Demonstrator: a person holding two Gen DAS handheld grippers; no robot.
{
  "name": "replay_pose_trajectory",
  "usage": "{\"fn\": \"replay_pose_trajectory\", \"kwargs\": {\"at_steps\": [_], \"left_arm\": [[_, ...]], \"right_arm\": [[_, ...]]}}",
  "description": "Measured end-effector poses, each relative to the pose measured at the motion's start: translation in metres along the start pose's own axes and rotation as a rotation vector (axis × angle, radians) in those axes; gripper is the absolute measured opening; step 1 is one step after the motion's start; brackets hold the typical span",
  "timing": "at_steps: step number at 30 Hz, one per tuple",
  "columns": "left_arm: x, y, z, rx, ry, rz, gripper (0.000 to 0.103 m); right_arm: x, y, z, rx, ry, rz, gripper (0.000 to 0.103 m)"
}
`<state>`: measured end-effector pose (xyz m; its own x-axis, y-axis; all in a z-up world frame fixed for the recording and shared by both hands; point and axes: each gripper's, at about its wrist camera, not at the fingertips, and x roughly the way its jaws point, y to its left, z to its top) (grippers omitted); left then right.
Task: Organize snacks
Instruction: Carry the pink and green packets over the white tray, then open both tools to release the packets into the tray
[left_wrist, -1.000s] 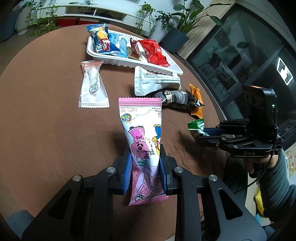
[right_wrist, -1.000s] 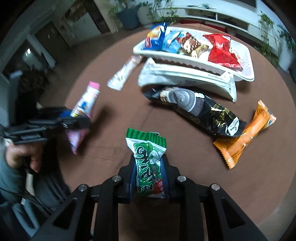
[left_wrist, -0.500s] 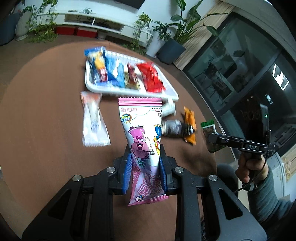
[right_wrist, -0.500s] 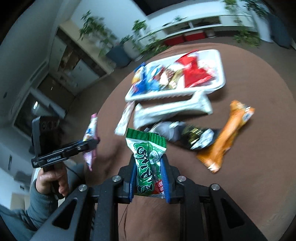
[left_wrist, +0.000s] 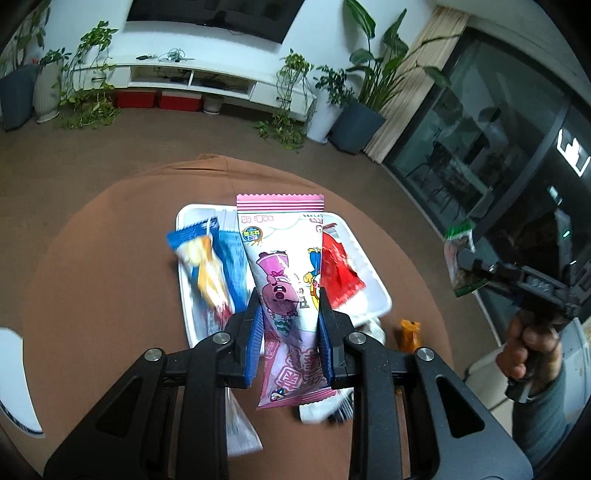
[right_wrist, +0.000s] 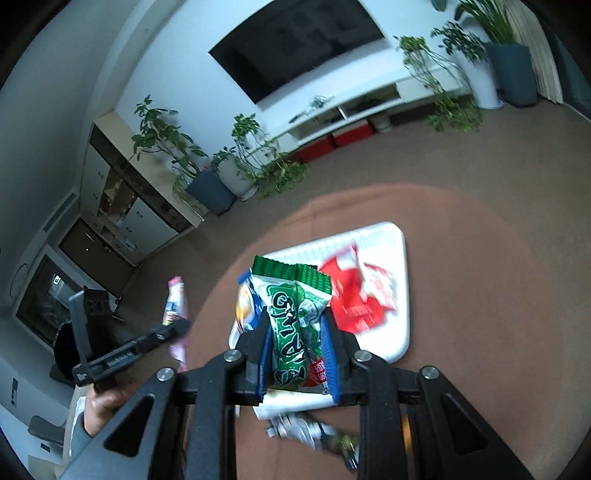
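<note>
The left gripper (left_wrist: 290, 314) pinches a pink snack packet (left_wrist: 284, 266) at frame centre (over the white tray (left_wrist: 376, 284)); the right gripper (right_wrist: 297, 332) pinches a green snack packet (right_wrist: 295, 306), centre frame.

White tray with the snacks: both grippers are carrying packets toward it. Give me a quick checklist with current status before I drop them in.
1. Left gripper clamped on the pink cartoon-print packet: ok.
2. Right gripper clamped on the green foil packet: ok.
3. White plastic tray in view ahead of both grippers: ok.
4. Free room in the tray: cannot tell; the red packet and blue packets fill much of it, and the held packets hide the middle.
5. Grippers apart from each other: ok.
6. Snacks left on the brown round table, such as the orange packet: not ok, some remain.
</note>
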<state>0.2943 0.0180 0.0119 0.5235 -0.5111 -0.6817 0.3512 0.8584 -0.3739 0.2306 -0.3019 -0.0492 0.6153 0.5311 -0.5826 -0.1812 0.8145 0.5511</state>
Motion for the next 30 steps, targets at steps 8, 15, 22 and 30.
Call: {"fn": "replay_pose_trajectory", "kwargs": {"at_steps": [8,15,22,30], "left_arm": [[0.065,0.005,0.027,0.026,0.074,0.057,0.024],[0.115,0.007,0.028,0.041,0.121,0.083,0.024],[0.149,0.009,0.021,0.04,0.151,0.105,0.024],[0.165,0.012,0.022,0.043,0.147,0.11,0.034]], "right_arm": [[0.084,0.008,0.016,-0.008,0.098,-0.02,0.026],[0.138,0.006,0.013,-0.021,0.18,-0.069,0.026],[0.165,0.003,0.008,-0.036,0.221,-0.12,0.027],[0.175,-0.005,0.005,-0.041,0.228,-0.141,0.036]]}}
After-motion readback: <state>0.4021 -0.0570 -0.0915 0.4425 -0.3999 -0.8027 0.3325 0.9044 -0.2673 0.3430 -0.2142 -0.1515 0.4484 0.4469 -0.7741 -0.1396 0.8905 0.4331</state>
